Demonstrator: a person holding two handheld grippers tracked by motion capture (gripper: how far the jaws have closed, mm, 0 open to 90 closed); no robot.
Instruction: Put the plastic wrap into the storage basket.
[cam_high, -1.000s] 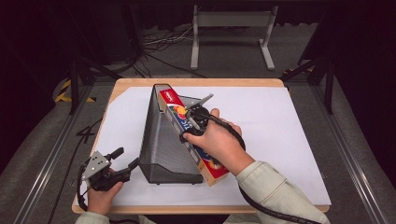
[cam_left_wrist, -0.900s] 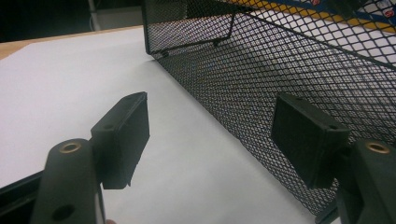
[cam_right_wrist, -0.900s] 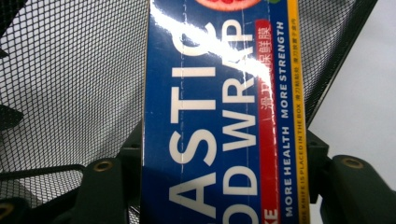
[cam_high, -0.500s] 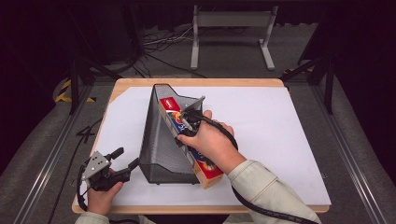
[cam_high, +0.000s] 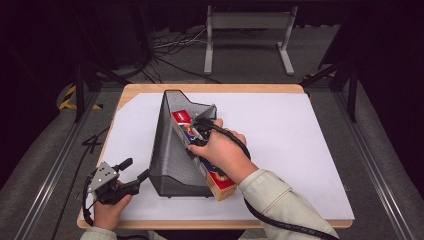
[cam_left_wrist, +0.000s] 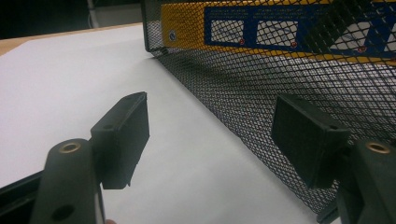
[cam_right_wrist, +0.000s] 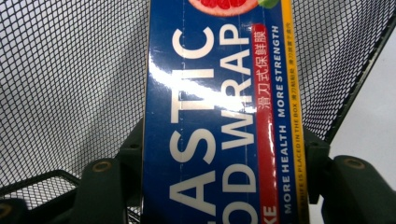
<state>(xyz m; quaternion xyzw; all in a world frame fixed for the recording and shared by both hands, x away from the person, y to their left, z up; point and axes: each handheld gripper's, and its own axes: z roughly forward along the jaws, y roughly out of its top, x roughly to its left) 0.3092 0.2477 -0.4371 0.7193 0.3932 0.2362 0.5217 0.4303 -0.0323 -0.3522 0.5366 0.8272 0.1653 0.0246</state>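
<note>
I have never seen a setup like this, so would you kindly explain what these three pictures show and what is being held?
No robot here: a person holds hand-operated tongs in each hand. The high view looks down on a table covered in white. On it lies a black mesh file holder. The right tongs are shut on a plastic wrap box that sits partly inside the holder. The left tongs are open beside the holder. The other two pictures come from cameras riding on each pair of tongs, looking along its black jaws.
</note>
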